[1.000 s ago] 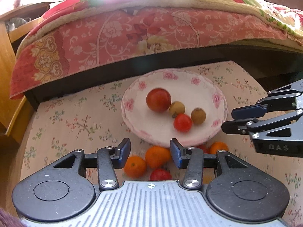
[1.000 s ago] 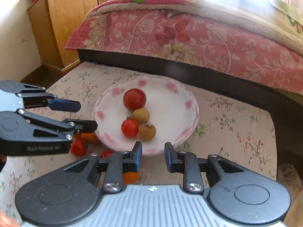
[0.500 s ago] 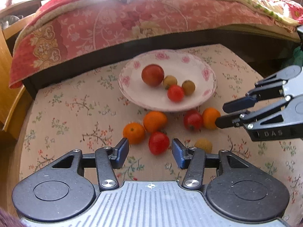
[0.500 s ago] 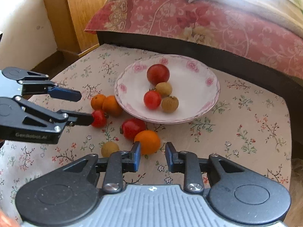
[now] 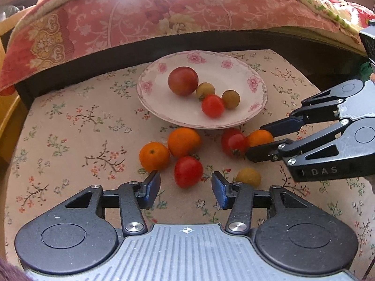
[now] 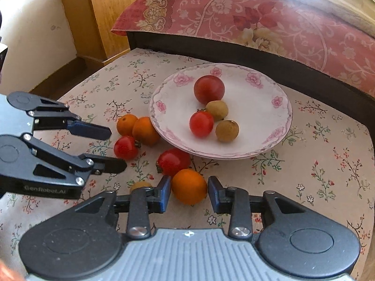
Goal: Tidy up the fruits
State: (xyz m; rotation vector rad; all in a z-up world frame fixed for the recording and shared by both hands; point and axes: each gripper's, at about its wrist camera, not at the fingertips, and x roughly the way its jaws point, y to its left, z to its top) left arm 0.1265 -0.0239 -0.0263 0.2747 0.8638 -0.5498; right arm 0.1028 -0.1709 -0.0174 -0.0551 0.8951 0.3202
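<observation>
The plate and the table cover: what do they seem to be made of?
The plate looks like glazed ceramic: glossy white with printed pink flowers and a scalloped rim. The table cover looks like matte printed fabric or vinyl, beige with small flower sprigs; which of the two the pictures leave open.

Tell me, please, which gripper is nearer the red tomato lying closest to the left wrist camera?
Left. The left gripper frames the red tomato; the right gripper, opening, brackets an orange.

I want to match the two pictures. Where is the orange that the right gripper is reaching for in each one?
Left wrist view: the orange is at right of middle, at the right gripper's tips, beside a red tomato.
Right wrist view: the orange is low in the middle, between the opening jaws, not pressed.
Shared landmark: the flowered plate.
</observation>
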